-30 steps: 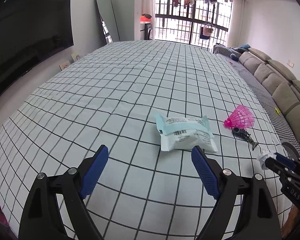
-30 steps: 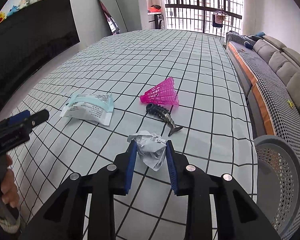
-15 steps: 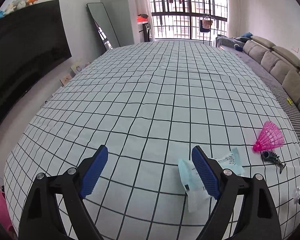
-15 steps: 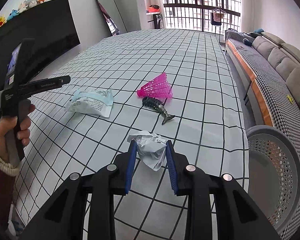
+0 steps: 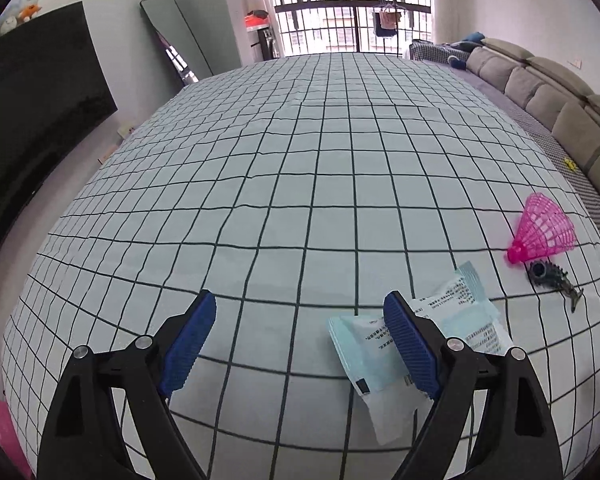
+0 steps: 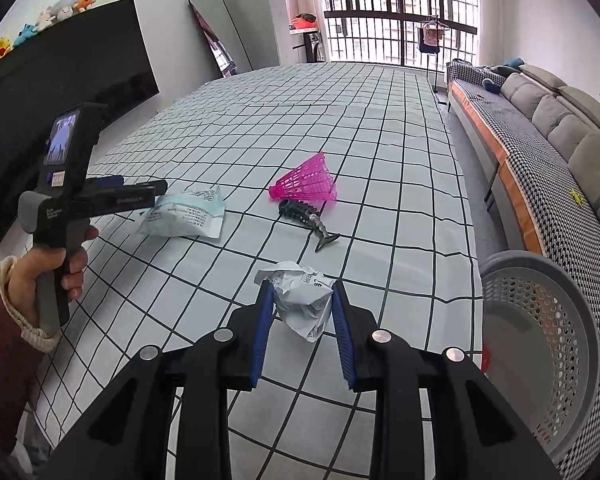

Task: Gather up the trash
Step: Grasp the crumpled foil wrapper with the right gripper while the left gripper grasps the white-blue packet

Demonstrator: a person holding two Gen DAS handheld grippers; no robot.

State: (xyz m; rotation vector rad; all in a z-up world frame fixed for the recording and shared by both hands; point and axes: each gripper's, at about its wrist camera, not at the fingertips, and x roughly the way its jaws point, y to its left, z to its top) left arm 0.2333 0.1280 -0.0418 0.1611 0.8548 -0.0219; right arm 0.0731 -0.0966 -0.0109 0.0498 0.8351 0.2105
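Surface: checked cloth (image 5: 300, 184), sofa alongside.
Right hand-held gripper (image 6: 300, 320): you clench crumpled paper (image 6: 304, 300) aloft, presumably for the perforated basket (image 6: 540, 344) just right.
Left hand-held gripper (image 5: 300, 340): released, wide; your right pad overlaps the plastic packet (image 5: 376, 360), likely next.
Uncollected: pink shuttlecock (image 6: 306, 184), dark fish toy (image 6: 306, 218), touching.

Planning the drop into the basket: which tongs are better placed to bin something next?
Right. The right tongs already clamp the crumpled paper beside the grey basket; the left tongs are open, holding nothing.
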